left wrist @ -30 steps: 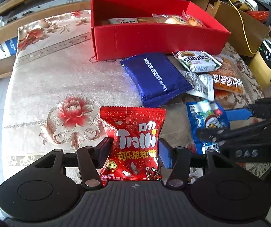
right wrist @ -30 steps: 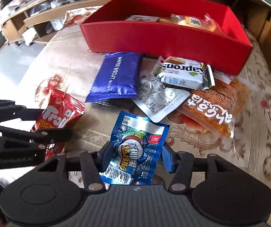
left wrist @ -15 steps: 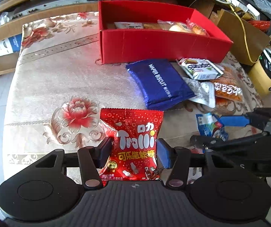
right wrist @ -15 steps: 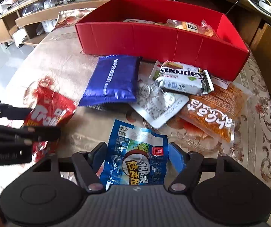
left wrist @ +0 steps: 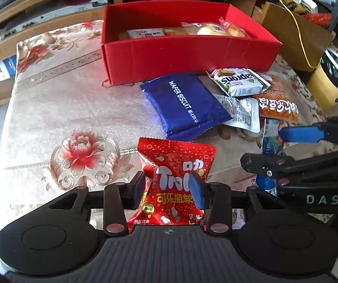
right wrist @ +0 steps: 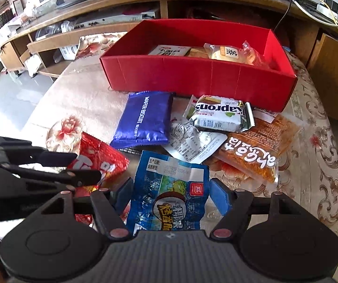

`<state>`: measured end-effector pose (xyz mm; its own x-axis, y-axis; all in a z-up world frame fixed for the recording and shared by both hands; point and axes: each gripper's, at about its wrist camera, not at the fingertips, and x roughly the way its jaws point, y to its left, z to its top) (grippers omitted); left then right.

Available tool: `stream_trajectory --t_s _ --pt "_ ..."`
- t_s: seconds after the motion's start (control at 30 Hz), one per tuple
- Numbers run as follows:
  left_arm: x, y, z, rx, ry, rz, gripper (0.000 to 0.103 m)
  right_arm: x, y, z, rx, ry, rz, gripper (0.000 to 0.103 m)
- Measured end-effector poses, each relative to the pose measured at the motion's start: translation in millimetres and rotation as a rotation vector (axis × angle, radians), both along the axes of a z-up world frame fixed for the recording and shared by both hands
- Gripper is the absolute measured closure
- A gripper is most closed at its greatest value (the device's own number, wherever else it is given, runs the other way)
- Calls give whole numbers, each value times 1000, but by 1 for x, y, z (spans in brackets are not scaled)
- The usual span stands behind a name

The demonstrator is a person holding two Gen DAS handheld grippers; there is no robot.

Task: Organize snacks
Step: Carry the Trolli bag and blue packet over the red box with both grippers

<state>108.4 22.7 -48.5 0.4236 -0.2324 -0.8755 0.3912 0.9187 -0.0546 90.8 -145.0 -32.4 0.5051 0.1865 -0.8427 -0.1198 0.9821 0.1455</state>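
My left gripper (left wrist: 169, 187) is shut on a red Trolli gummy bag (left wrist: 177, 165), lifted off the table. My right gripper (right wrist: 171, 192) is shut on a blue coconut snack packet (right wrist: 169, 193), also lifted; this packet shows in the left wrist view (left wrist: 269, 141) between the right gripper's fingers. The red cardboard box (left wrist: 187, 56) stands at the far side of the table with several wrapped snacks inside. It also shows in the right wrist view (right wrist: 199, 77). The Trolli bag shows at the left in the right wrist view (right wrist: 103, 160).
On the floral tablecloth (left wrist: 74, 118) before the box lie a blue wafer biscuit pack (left wrist: 183, 103), a green-white Napron pack (right wrist: 218, 114), a silver packet (right wrist: 192, 141) and an orange snack bag (right wrist: 256, 151). A yellow bin (left wrist: 331, 82) stands right of the table.
Both grippers have risen and drawn back from the table, each lifting its packet. The left gripper's jaws have squeezed the Trolli bag narrower. The box interior shows more.
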Motion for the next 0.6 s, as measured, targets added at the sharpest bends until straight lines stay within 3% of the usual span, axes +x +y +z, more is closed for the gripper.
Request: stream_trajectory --t_s 0.1,0.37,0.6 --pt "1 -3 -3 26 -2 11 26 1 -6 2 11 -2 -14 32" --pt "-8 -15 -5 30 1 -79 16 1 -25 2 39 8 -54 32" --pt "-20 -30 -5 130 -52 -231 12 0 -34 3 68 12 -64 32"
